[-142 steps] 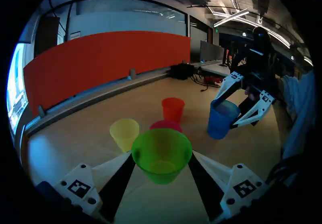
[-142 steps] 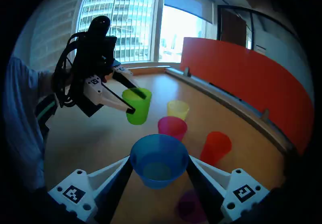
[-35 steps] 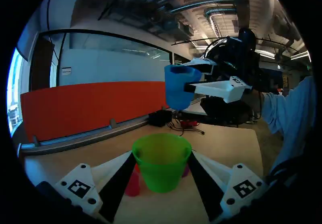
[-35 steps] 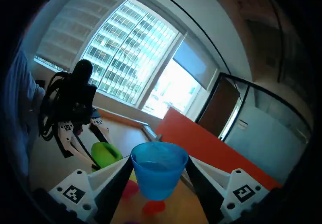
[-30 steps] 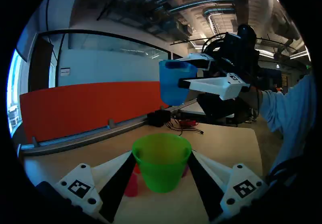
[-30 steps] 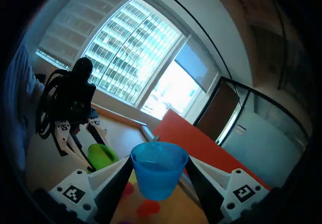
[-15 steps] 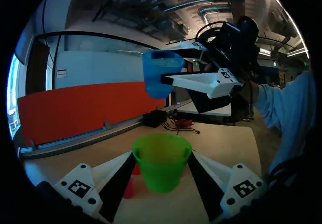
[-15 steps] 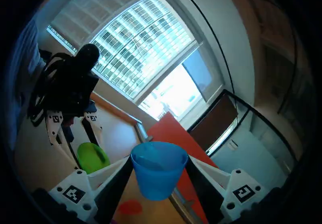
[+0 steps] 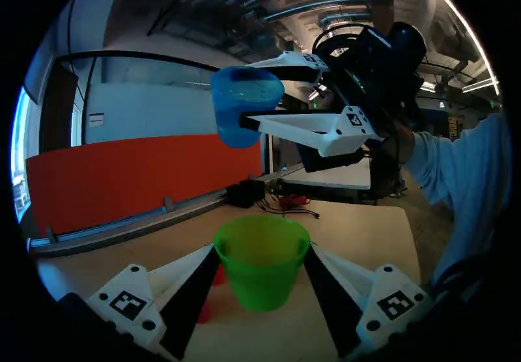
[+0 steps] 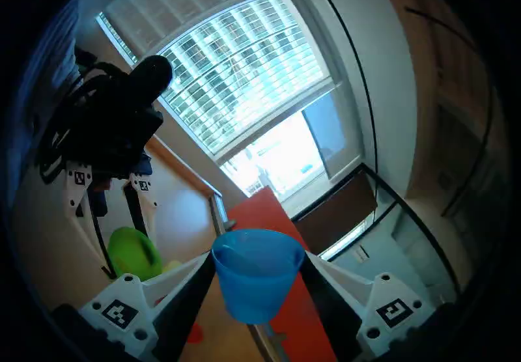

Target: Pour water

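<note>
In the left gripper view my left gripper (image 9: 260,267) is shut on a translucent green cup (image 9: 262,261), held upright above the wooden table (image 9: 365,225). Higher up and a little to the left hangs the blue cup (image 9: 244,113), clamped in my right gripper (image 9: 244,118) and tilted toward the green cup. In the right gripper view the blue cup (image 10: 257,282) sits between the white fingers (image 10: 163,290) with water slanting inside it, and my right gripper (image 10: 257,277) is shut on it. The green cup (image 10: 133,252) shows lower left, held by the left gripper (image 10: 124,248).
Red and pink cups (image 9: 218,275) stand on the table behind the green cup. An orange partition (image 9: 137,173) runs along the table's far side. A black bag and cables (image 9: 251,193) lie at the back. A sleeved arm (image 9: 456,173) holds the right gripper. Large windows (image 10: 241,82) fill the background.
The right gripper carried the blue cup higher and further left over the green cup, tilting it more. The left gripper kept the green cup steady.
</note>
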`<action>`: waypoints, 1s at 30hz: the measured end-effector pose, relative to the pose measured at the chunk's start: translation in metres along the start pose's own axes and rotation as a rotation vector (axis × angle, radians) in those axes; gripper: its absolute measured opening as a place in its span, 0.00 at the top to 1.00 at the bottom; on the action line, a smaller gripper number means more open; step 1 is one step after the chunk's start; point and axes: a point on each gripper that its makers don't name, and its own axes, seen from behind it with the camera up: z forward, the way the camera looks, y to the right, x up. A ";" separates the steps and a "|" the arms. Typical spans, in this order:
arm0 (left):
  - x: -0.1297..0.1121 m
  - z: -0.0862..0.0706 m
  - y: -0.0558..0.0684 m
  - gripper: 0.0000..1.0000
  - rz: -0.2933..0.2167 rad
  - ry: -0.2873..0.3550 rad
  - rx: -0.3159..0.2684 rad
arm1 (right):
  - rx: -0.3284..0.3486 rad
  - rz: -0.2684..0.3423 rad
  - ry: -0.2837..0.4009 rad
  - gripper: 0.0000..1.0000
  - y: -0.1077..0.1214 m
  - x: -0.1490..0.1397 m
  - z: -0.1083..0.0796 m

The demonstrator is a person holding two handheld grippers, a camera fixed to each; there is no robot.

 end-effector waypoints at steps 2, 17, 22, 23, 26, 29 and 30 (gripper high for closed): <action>0.001 0.000 0.001 0.13 0.000 0.002 -0.002 | -0.003 -0.023 -0.001 0.08 0.003 0.001 0.002; 0.001 0.002 0.000 0.13 -0.001 0.003 -0.004 | -0.022 -0.171 -0.012 0.08 0.015 -0.001 0.014; 0.001 0.002 -0.001 0.13 -0.002 0.003 -0.005 | -0.030 -0.199 -0.017 0.09 0.020 -0.001 0.016; 0.000 0.002 -0.001 0.13 -0.003 0.003 -0.006 | -0.031 -0.204 -0.018 0.09 0.021 -0.002 0.016; 0.000 0.003 -0.002 0.13 -0.003 0.002 -0.006 | -0.037 -0.222 -0.021 0.08 0.023 -0.003 0.017; -0.001 0.004 -0.003 0.13 -0.003 0.001 -0.005 | -0.042 -0.244 -0.023 0.09 0.025 -0.003 0.018; -0.001 0.004 -0.003 0.13 -0.004 0.001 -0.005 | -0.042 -0.250 -0.023 0.09 0.025 -0.003 0.018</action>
